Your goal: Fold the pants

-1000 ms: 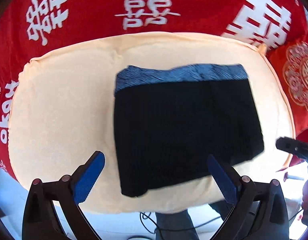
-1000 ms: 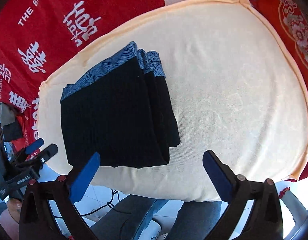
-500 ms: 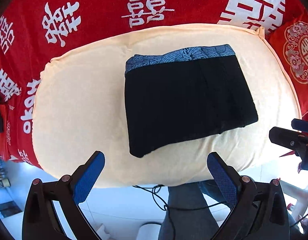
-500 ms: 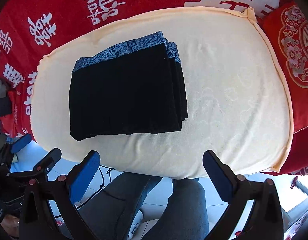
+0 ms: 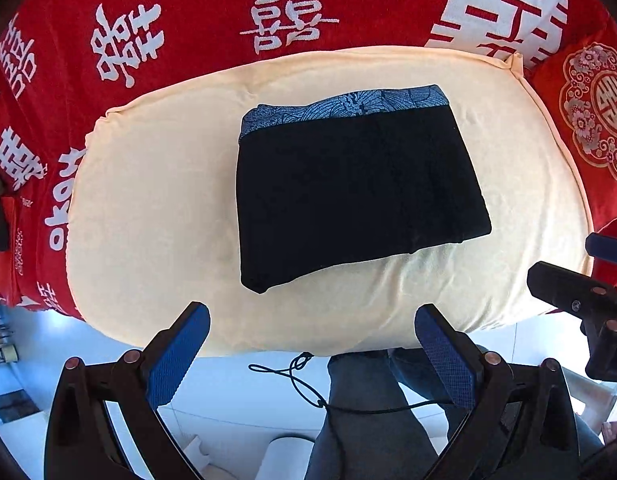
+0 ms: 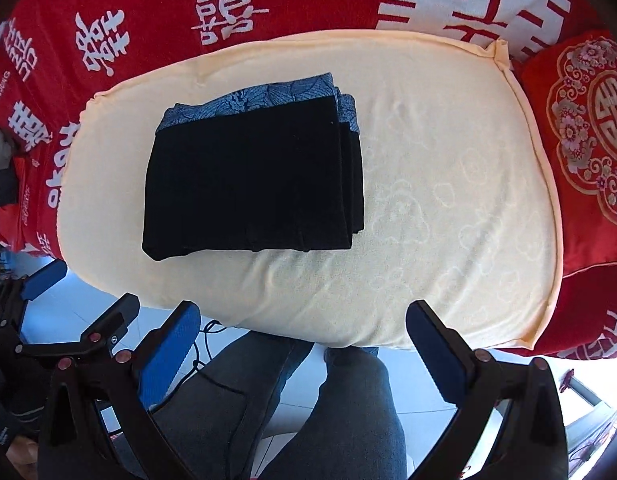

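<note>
The black pants (image 5: pixel 356 188) lie folded into a compact rectangle on the cream cushion (image 5: pixel 148 208), with a blue patterned waistband along the far edge. In the right wrist view the pants (image 6: pixel 248 184) show stacked layers at their right side. My left gripper (image 5: pixel 310 356) is open and empty, held off the cushion's near edge. My right gripper (image 6: pixel 302 352) is open and empty, also back from the near edge of the cushion (image 6: pixel 448 208). Neither touches the pants.
A red cloth with white characters (image 5: pixel 284 16) lies under and behind the cushion. A red embroidered pillow (image 6: pixel 588 136) sits at the right. The person's jeans-clad legs (image 6: pixel 328 412) and a black cable (image 5: pixel 308 380) are below the near edge.
Both grippers have pulled back toward the person, away from the folded pants. The pants stay where they lie on the cushion.
</note>
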{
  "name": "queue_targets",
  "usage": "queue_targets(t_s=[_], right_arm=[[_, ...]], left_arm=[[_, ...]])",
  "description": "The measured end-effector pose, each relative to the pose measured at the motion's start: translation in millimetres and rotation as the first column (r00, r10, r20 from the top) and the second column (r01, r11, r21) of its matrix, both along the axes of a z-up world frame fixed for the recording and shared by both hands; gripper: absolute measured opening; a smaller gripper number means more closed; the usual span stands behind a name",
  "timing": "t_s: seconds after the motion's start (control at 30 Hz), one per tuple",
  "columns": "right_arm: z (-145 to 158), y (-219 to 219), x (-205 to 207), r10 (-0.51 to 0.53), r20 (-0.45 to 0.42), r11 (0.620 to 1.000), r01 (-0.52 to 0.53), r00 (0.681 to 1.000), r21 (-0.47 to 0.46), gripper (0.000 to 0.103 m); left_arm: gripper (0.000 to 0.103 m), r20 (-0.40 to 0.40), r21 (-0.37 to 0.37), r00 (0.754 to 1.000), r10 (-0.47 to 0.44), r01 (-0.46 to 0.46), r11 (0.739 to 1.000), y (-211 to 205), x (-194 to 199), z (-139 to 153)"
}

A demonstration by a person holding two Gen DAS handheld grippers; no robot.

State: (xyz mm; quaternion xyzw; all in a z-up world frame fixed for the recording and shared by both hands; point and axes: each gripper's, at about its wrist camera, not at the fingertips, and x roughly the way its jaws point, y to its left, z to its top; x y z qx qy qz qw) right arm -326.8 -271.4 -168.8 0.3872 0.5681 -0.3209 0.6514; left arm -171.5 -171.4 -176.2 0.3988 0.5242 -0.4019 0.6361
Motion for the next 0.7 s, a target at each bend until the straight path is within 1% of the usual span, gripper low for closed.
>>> queue_targets(t_s=[0.1,0.4,0.53,0.7], right_arm=[[4,0,2,0.005,0.007,1.000,-0.005,1.000,-0.007,0.103],[9,5,11,0.038,-0.021,0.998,-0.038,0.999,-0.048,0.103],[8,8,15,0.053,-0.026,0.997,-0.055,0.998,-0.046,0.103],[7,10,16,0.057,-0.029,0.997,-0.058,0.998,-0.041,0.103]], left_arm=[[0.103,0.008,0.000,1.000,0.011,-0.011,1.000,2,2,3],[0.103,0.027,-0.009,0.999,0.033,-0.033,0.999,8,9,7],[0.103,0.028,-0.002,0.999,0.031,-0.031,1.000,9,8,6],[0.103,0.037,-0.011,0.999,0.025,-0.024,1.000,9,9,8]])
